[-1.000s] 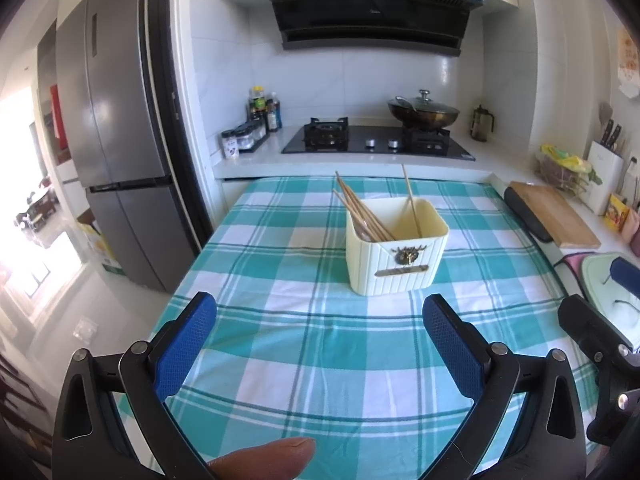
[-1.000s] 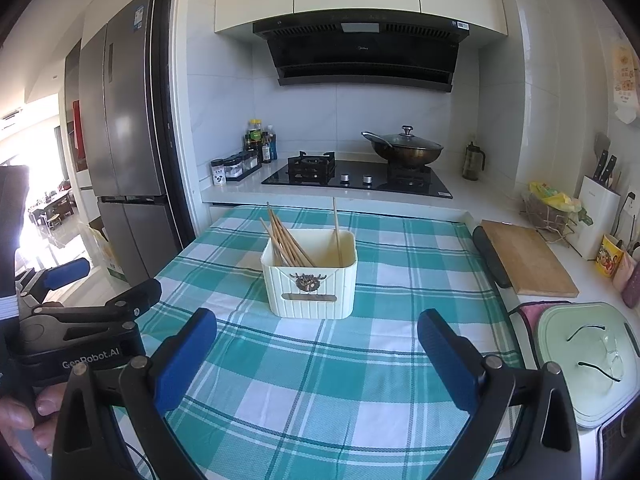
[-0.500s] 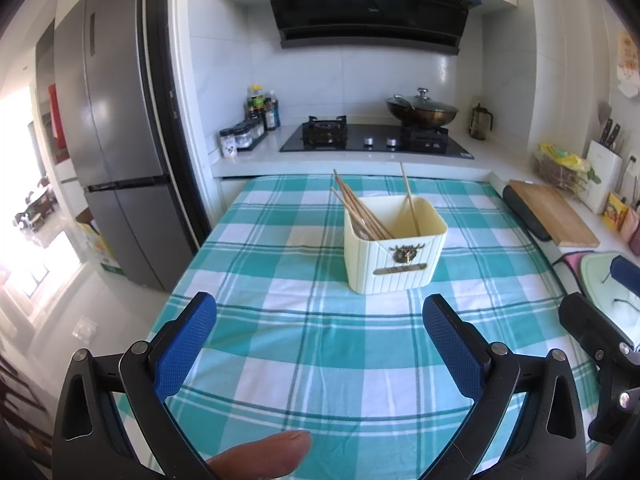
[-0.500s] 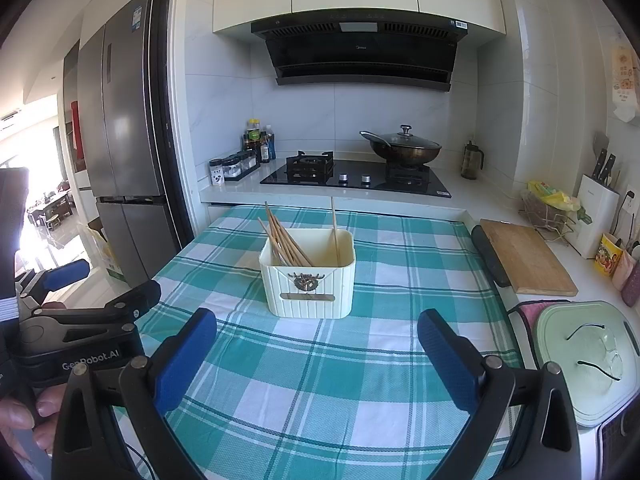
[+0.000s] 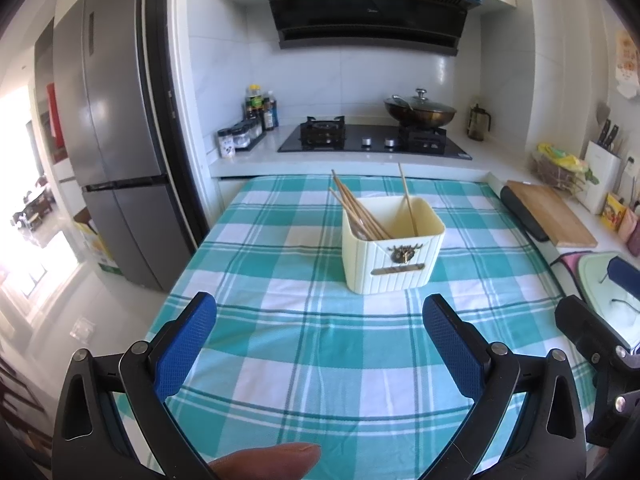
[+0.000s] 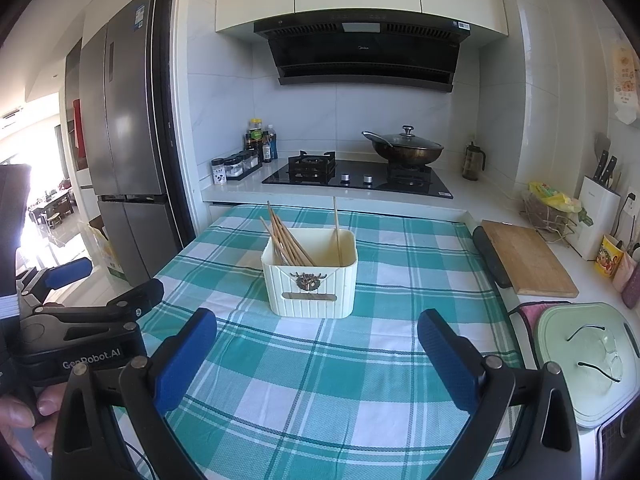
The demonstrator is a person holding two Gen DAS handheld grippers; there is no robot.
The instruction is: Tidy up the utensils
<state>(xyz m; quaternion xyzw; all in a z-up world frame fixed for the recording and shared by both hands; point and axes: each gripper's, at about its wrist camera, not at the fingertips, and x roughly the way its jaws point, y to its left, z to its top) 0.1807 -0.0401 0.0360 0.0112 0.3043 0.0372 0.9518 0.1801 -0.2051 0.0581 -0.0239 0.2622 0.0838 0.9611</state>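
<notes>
A cream ribbed utensil box (image 5: 392, 256) stands on the teal checked tablecloth (image 5: 312, 344); it also shows in the right wrist view (image 6: 312, 284). Several wooden chopsticks (image 5: 360, 212) lean in its left side and one chopstick (image 5: 408, 200) stands at its right; they also show in the right wrist view (image 6: 286, 236). My left gripper (image 5: 320, 320) is open and empty, short of the box. My right gripper (image 6: 316, 332) is open and empty, just in front of the box. The left gripper's body (image 6: 80, 332) appears at the left of the right wrist view.
A wooden cutting board (image 6: 528, 256) and a pale green lid (image 6: 588, 356) lie at the right. A stove (image 6: 356, 176) with a lidded wok (image 6: 404, 148) stands behind the table. A knife block (image 6: 600, 208) is far right, a fridge (image 6: 120, 136) far left.
Both grippers have drifted slightly; the box sits a touch lower and nearer in the views. Nothing was taken hold of or let go.
</notes>
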